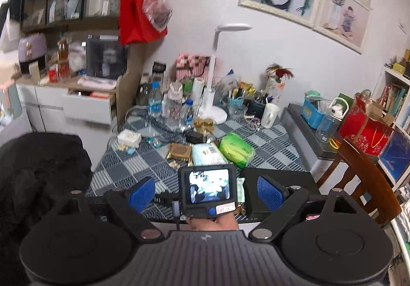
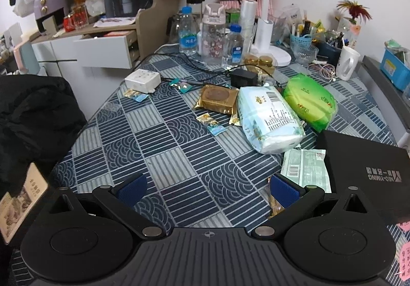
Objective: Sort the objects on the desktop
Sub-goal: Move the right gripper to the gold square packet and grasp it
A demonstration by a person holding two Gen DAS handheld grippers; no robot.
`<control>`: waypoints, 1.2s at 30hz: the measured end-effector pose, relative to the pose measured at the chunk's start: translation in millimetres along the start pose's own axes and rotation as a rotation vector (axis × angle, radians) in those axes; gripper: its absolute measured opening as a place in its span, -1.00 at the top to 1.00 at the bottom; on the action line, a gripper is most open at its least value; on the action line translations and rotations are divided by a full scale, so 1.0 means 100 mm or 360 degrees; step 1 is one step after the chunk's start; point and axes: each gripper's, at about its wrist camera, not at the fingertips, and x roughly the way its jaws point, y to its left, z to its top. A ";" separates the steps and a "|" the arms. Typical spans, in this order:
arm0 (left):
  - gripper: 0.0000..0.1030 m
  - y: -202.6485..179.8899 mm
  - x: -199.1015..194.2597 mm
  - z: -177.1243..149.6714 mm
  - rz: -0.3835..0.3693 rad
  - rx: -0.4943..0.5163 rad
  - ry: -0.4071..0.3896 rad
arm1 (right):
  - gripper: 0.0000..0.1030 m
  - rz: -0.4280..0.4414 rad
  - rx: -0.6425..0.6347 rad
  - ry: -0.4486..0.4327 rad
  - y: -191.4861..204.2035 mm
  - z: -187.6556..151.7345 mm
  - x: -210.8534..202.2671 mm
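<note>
The left gripper [image 1: 206,192] hangs above the near edge of the table with its blue-padded fingers [image 1: 270,192] spread wide and nothing between them; behind the gap sits the back of another handheld unit with a small lit screen [image 1: 208,188]. The right gripper [image 2: 207,190] is likewise spread wide and empty, low over the blue patterned tablecloth [image 2: 164,142], its right pad just beside a small gold-wrapped snack [image 2: 275,205] and a flat pale green sachet [image 2: 306,172]. Ahead of it, mid-table, lie a pale blue soft pack of tissues [image 2: 267,119], touching a bright green soft pack [image 2: 310,103] on its right and near a gold foil-wrapped round cake [image 2: 217,99] on its left. Small blue-and-yellow wrapped sweets [image 2: 211,123] are scattered around them, and a white square box [image 2: 142,80] sits further left. A flat black box with printed lettering [image 2: 369,163] lies at the right edge. Clear plastic bottles [image 2: 188,31] stand at the back.
</note>
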 end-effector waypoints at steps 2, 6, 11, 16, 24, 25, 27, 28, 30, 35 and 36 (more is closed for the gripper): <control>-1.00 0.07 0.12 0.03 -0.0008 -0.0020 0.0025 | -1.00 -0.0005 -0.0001 0.0007 -0.01 0.06 0.09; -1.00 0.13 0.35 0.09 -0.0018 -0.0008 0.0045 | -1.00 -0.0046 -0.0043 0.0000 -0.02 0.24 0.28; -1.00 0.14 0.74 0.22 -0.0051 0.0002 0.0062 | -1.00 -0.0065 -0.0071 0.0004 -0.11 0.53 0.61; -1.00 0.19 1.17 0.30 -0.0064 -0.0035 0.0099 | -1.00 -0.0029 -0.0106 0.0052 -0.16 0.81 1.01; -1.00 0.31 1.87 0.38 -0.0048 -0.0107 0.0165 | -1.00 0.0142 -0.0134 0.0251 -0.14 1.10 1.81; -1.00 0.33 1.94 0.38 -0.0044 -0.0117 0.0175 | -1.00 0.0149 -0.0140 0.0264 -0.14 1.11 1.90; -1.00 0.37 2.09 0.37 -0.0036 -0.0136 0.0193 | -1.00 0.0155 -0.0134 0.0263 -0.16 1.15 2.04; -1.00 0.40 2.15 0.36 -0.0031 -0.0149 0.0202 | -1.00 0.0155 -0.0126 0.0264 -0.16 1.16 2.11; -1.00 0.44 2.28 0.34 -0.0020 -0.0174 0.0220 | -1.00 0.0107 -0.0112 0.0230 -0.17 1.22 2.21; -1.00 0.54 2.54 0.35 0.0001 -0.0211 0.0234 | -1.00 0.0043 -0.0036 0.0262 -0.29 1.51 2.56; -1.00 0.56 2.57 0.36 0.0006 -0.0221 0.0232 | -1.00 0.0030 -0.0032 0.0282 -0.33 1.56 2.66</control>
